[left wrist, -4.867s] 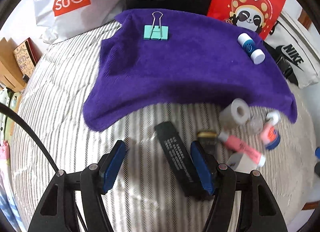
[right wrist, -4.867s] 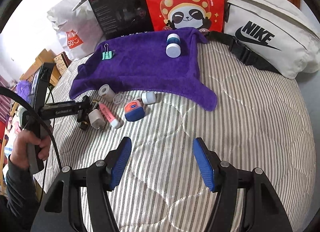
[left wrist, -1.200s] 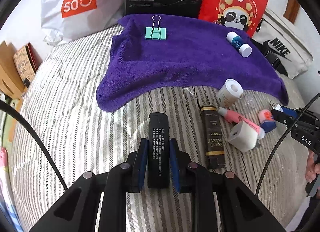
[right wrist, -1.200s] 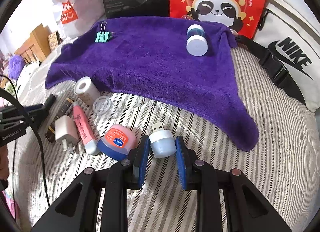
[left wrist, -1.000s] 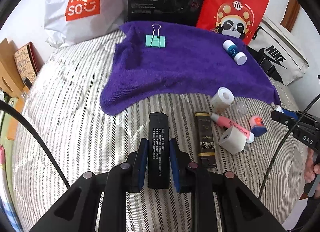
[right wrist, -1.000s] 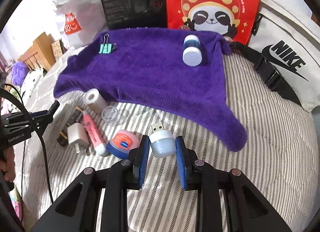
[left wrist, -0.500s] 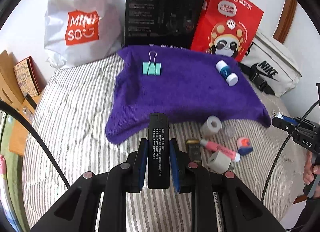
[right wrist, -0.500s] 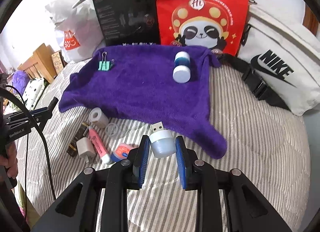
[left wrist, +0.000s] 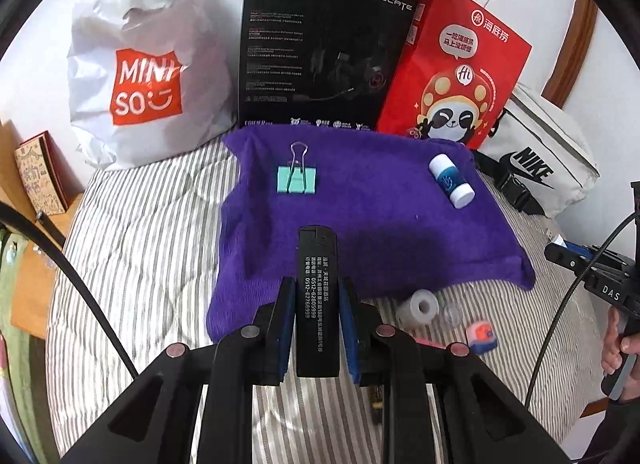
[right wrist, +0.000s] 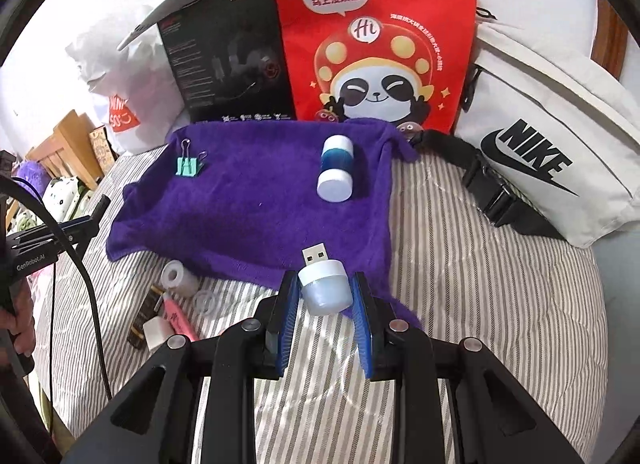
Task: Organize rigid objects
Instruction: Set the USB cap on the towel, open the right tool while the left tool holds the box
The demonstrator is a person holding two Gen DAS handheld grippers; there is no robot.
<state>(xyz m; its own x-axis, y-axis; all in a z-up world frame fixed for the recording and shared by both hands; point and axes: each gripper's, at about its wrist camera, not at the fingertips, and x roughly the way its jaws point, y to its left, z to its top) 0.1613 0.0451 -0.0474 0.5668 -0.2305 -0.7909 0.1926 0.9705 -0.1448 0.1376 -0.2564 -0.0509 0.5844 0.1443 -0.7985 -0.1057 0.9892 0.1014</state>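
Note:
My left gripper is shut on a black lighter and holds it in the air over the near edge of the purple towel. My right gripper is shut on a small white USB night light, held above the towel's near corner. On the towel lie a green binder clip and a blue-and-white tube.
On the striped bed below the towel lie a tape roll, a clear lid, a pink tube, a white plug, a dark lighter and a small tin. Bags and a black box stand behind.
Both grippers have risen and moved forward towards the towel, each still holding its object. The loose items on the bed now sit lower and closer to the grippers in view.

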